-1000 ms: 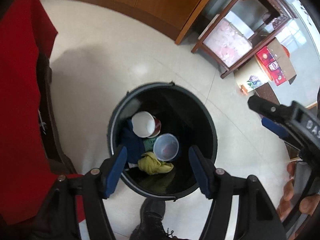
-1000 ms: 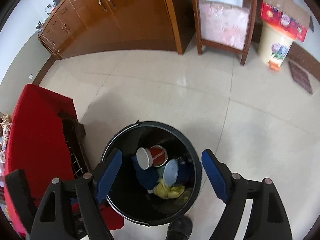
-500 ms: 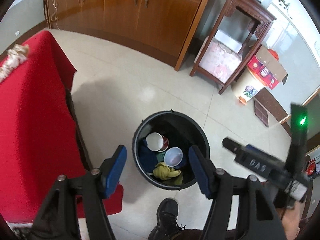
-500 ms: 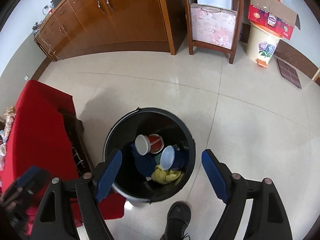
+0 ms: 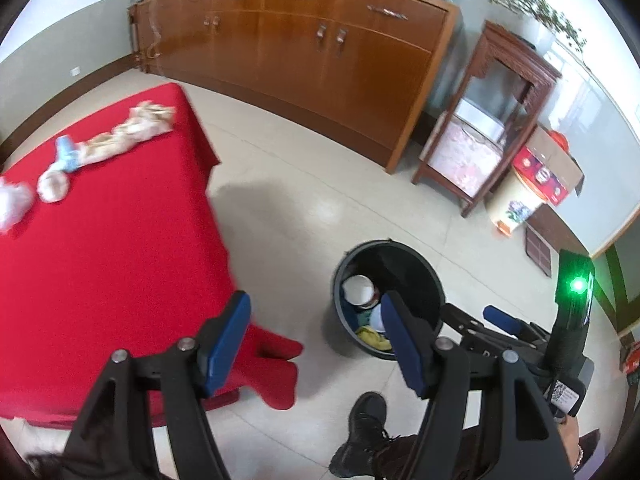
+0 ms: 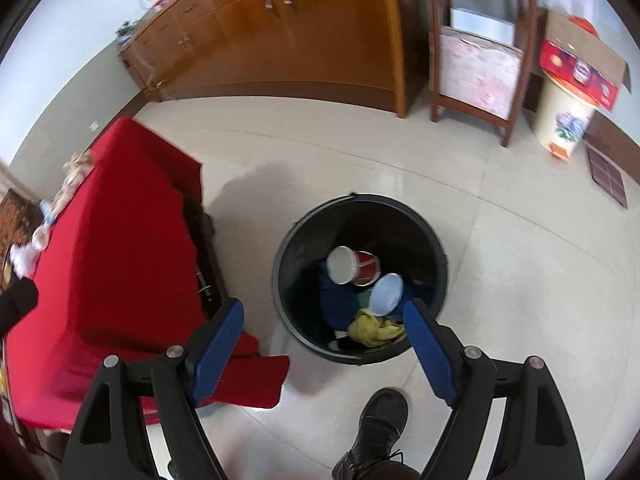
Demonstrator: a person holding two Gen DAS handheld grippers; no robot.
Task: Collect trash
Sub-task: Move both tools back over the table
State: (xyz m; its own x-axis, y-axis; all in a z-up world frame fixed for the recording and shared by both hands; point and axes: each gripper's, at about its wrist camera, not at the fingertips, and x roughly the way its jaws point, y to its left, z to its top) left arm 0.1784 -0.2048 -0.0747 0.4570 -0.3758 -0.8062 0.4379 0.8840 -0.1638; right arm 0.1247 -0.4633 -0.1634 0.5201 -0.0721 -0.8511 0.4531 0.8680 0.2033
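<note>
Both hand-held grippers, left [image 5: 314, 340] and right [image 6: 324, 354], are wide and hold nothing. The bin [image 6: 400, 208] sits mid-frame, ready for the trash [image 5: 128, 136] upper left on the red surface [image 5: 112, 248].

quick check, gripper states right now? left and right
Left gripper: open, holding nothing.
Right gripper: open, holding nothing, above the floor beside the black bin.
</note>
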